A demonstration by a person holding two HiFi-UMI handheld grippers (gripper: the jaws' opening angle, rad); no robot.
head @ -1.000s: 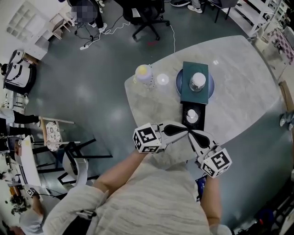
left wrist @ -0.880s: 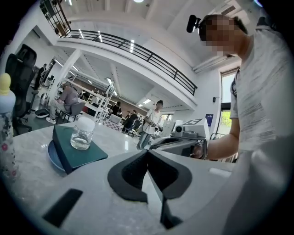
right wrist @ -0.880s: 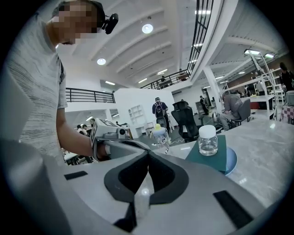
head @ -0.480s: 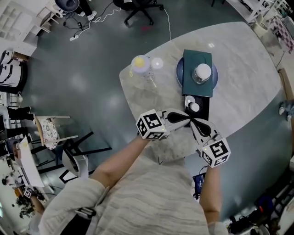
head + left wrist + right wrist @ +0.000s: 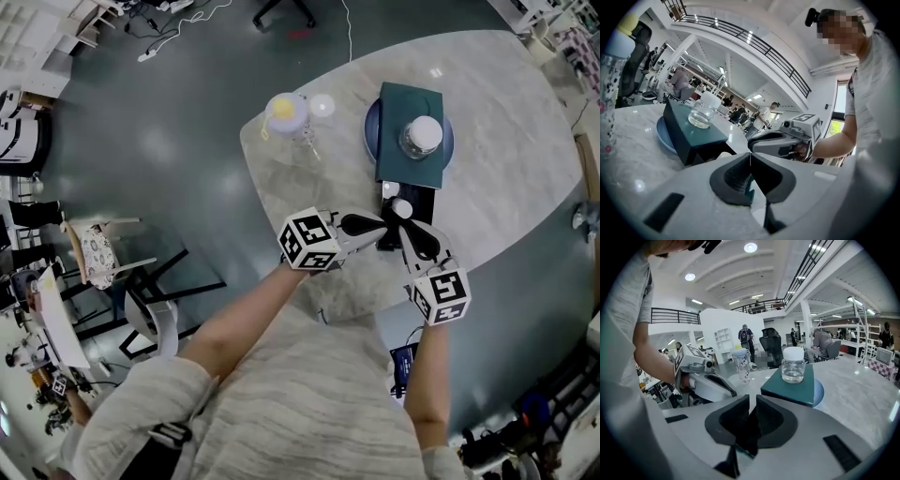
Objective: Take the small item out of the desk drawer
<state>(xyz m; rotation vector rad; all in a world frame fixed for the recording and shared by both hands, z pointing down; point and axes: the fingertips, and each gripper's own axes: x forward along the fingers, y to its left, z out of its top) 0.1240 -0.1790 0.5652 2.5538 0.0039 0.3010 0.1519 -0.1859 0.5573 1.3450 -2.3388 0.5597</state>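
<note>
We are holding the left gripper (image 5: 750,154) and the right gripper (image 5: 753,398) over the near edge of the marble table (image 5: 506,141). Both pairs of jaws are standing closed, pad against pad, with nothing between them. Their tips are lying close together at the near end of the black drawer (image 5: 419,199); we are not able to tell whether they touch it.

For markings, we are seeing only black-and-white square markers on the two cubes, one on the left (image 5: 307,240) and one on the right (image 5: 442,296), and a spotted pattern on the bottle (image 5: 286,114).

The drawer is standing open, pulled towards us from the teal box (image 5: 403,103), its long axis running near to far. One small white item (image 5: 401,207) is sitting inside it. The item is looking round from above, so we are reading no long axis on it.

We are counting one box on one blue plate (image 5: 370,141), one white-lidded glass jar (image 5: 424,136) on the box, one yellow-capped bottle to the left, and one clear disc (image 5: 322,105) beside it.
</note>
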